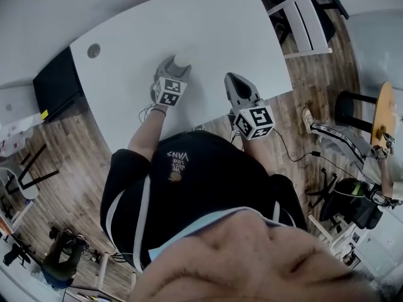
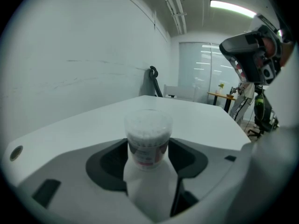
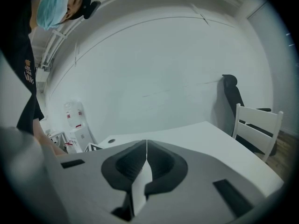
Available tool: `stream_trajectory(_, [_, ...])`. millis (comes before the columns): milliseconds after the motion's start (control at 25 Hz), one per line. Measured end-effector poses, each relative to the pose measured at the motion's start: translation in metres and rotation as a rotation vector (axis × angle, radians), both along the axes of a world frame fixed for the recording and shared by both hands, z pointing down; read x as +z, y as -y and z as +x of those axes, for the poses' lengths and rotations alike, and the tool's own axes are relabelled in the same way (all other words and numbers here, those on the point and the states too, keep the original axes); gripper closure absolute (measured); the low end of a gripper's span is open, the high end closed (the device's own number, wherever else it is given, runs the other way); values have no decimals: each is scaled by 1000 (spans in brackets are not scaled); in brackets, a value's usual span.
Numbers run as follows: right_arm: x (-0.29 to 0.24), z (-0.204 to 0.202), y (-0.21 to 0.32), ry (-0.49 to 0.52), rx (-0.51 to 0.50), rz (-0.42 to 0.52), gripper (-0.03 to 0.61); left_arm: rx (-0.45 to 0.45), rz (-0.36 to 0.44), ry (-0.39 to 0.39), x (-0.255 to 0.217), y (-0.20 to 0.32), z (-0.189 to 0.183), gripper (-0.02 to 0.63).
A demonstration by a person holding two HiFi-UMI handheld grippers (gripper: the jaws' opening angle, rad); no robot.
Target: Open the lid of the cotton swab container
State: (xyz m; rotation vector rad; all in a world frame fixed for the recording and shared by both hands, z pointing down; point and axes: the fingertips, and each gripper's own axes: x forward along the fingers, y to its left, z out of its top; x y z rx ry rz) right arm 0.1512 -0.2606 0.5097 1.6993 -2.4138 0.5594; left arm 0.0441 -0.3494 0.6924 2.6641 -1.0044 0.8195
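A clear cotton swab container (image 2: pixel 148 129) with its lid on stands upright on the white table (image 1: pixel 214 30); the head view shows the container (image 1: pixel 182 60) near the table's middle. My left gripper (image 2: pixel 148 146) has its dark pads against both sides of the tub's lower part, and the left gripper (image 1: pixel 176 68) reaches in from the near side. My right gripper (image 3: pixel 146 146) is shut with nothing between its jaws. It hovers to the right of the tub in the head view (image 1: pixel 230 78), apart from it, and the right gripper (image 2: pixel 252 55) also shows at the upper right of the left gripper view.
A white chair (image 1: pixel 302 21) stands at the table's right end. A round cable hole (image 1: pixel 93 50) sits near the table's left corner, beside a black cabinet (image 1: pixel 56 83). Wood floor lies around the table; a person (image 1: pixel 60 260) crouches at the lower left.
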Motion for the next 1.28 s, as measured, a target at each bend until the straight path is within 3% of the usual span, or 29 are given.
stream_trajectory(680, [-11, -3, -1, -6, -35, 44, 565, 53, -5, -12, -16, -8, 2, 348])
stream_trajectory(1280, [-42, -40, 12, 10, -166, 151, 565, 63, 74, -28, -105, -25, -23, 350])
